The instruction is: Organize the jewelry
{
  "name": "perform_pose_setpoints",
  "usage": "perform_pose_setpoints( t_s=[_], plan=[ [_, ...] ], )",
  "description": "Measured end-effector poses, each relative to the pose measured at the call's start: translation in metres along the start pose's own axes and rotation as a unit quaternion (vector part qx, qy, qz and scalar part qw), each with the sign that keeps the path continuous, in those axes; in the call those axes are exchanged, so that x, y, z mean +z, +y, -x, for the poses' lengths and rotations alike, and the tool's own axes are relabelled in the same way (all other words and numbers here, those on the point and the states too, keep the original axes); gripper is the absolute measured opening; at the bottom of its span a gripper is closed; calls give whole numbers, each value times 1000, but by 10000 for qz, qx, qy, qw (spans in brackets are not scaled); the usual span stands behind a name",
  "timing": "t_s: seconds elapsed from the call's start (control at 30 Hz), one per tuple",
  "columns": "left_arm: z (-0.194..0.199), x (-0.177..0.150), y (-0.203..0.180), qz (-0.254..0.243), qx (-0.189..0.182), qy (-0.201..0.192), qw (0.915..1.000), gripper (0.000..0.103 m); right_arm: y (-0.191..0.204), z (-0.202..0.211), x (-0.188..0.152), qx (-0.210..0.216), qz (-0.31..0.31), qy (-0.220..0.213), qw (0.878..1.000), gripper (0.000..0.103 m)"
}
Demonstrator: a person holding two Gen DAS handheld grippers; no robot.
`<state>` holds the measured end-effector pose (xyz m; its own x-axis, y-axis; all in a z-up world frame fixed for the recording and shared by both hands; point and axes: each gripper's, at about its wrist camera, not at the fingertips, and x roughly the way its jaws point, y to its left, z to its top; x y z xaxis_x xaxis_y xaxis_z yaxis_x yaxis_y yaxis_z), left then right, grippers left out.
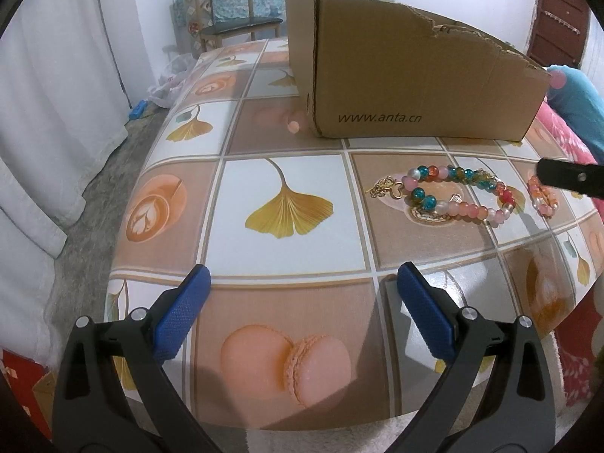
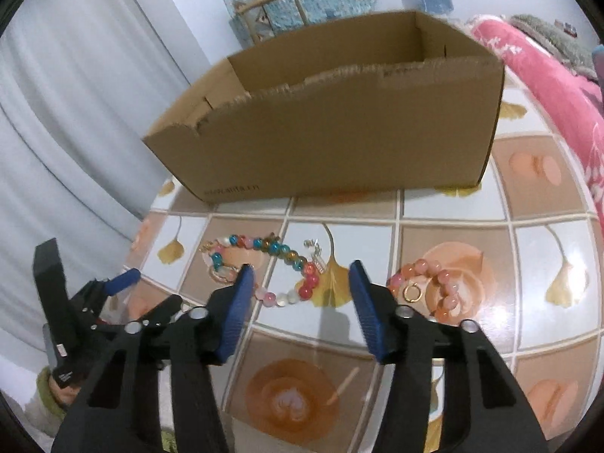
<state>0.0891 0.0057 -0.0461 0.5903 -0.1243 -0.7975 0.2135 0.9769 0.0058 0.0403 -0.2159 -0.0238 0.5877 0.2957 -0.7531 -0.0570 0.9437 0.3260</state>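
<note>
A multicoloured bead bracelet (image 1: 458,192) (image 2: 264,268) lies on the patterned tablecloth (image 1: 287,204) in front of an open cardboard box (image 1: 411,75) (image 2: 339,128). A smaller orange-pink bead bracelet (image 1: 543,198) (image 2: 434,287) lies to its right, with a small gold ring (image 2: 412,293) beside it. My left gripper (image 1: 302,283) is open and empty, low over the table's near left part. My right gripper (image 2: 300,277) is open and empty, just above the multicoloured bracelet's right end. The left gripper also shows in the right wrist view (image 2: 128,277).
A pink blanket (image 2: 547,87) lies at the table's right edge. White curtains (image 1: 49,113) hang on the left. A wooden chair (image 1: 234,11) stands behind the table. The table's near edge curves just under both grippers.
</note>
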Motion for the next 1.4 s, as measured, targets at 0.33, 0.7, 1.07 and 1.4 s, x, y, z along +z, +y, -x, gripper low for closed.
perform_pose_setpoints(
  t_s=[0.33,0.7,1.07,1.4],
  plan=[
    [1,0,0,11,8,2,10000,96,17,-36,17,-386,436,503,9970,25],
    [1,0,0,3,2,-36,10000,96,32,-51,17,-809,663,682,9922,21],
    [0,-1,-1,-16,-12,-92,10000,96,54,-56,14,-1155,906,521,9878,10],
    [1,-1,-1,-25,-21,-136,9999,96,87,-15,39,-811,1162,-165,9898,10]
  ],
)
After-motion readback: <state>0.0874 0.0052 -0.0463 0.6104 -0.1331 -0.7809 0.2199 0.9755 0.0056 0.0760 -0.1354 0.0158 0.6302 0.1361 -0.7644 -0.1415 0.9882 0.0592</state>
